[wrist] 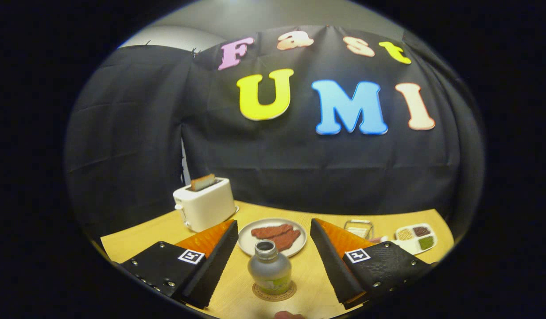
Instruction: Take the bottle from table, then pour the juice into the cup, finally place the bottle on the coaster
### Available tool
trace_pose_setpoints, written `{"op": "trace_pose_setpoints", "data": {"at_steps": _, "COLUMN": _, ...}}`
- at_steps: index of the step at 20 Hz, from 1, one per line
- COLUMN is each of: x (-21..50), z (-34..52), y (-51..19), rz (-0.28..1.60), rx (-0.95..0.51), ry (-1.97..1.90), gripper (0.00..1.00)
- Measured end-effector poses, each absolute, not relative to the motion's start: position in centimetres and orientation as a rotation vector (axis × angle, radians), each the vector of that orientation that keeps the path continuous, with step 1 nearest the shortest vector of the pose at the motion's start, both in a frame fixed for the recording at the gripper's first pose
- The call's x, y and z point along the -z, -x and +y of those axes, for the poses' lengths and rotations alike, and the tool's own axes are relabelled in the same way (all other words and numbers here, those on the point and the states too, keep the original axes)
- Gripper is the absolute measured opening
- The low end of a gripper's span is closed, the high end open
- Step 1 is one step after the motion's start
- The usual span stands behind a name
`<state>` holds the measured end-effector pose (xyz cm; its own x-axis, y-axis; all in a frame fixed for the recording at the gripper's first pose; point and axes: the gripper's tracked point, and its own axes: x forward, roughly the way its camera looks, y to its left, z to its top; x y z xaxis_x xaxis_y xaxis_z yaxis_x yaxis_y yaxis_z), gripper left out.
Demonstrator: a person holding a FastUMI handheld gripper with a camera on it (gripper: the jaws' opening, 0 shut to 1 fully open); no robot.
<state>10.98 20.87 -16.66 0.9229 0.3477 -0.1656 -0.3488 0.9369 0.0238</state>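
Note:
An uncapped bottle [269, 268] with a greyish body and a green label stands upright on a round brown coaster [274, 292] on the wooden table [140, 237]. My gripper [273, 261] is open, its two fingers spread wide to either side of the bottle with clear gaps, touching nothing. A clear glass cup [359, 228] stands beyond the right finger.
A plate [273, 237] with pieces of meat lies just beyond the bottle. A white toaster [205, 204] with a slice of toast stands back left. A divided dish [415, 237] of grains sits at the right. A small pinkish object [288, 315] peeks in below the coaster.

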Motion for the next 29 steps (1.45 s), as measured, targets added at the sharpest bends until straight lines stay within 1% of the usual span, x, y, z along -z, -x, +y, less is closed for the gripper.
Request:
{"op": "trace_pose_setpoints", "data": {"at_steps": 2, "x": 12.2, "z": 17.2, "y": -10.4, "rz": 0.132, "rx": -0.249, "ry": 0.062, "gripper": 0.99}}
{"op": "trace_pose_setpoints", "data": {"at_steps": 5, "x": 6.5, "z": 13.6, "y": -8.9, "rz": 0.102, "rx": -0.156, "ry": 0.095, "gripper": 0.99}}
{"op": "trace_pose_setpoints", "data": {"at_steps": 10, "x": -1.1, "z": 9.4, "y": -7.5, "rz": 0.045, "rx": -0.082, "ry": 0.089, "gripper": 0.99}}
{"op": "trace_pose_setpoints", "data": {"at_steps": 14, "x": -5.1, "z": 6.5, "y": -6.5, "rz": 0.015, "rx": -0.048, "ry": 0.084, "gripper": 0.99}}
{"op": "trace_pose_setpoints", "data": {"at_steps": 19, "x": -6.1, "z": 3.5, "y": -5.5, "rz": -0.010, "rx": -0.033, "ry": 0.075, "gripper": 0.99}}
{"op": "trace_pose_setpoints", "data": {"at_steps": 22, "x": -6.1, "z": 2.3, "y": -5.0, "rz": -0.026, "rx": -0.052, "ry": 0.089, "gripper": 0.99}}
{"op": "trace_pose_setpoints", "data": {"at_steps": 29, "x": -3.7, "z": -0.9, "y": -4.4, "rz": -0.047, "rx": -0.089, "ry": 0.019, "gripper": 0.99}}
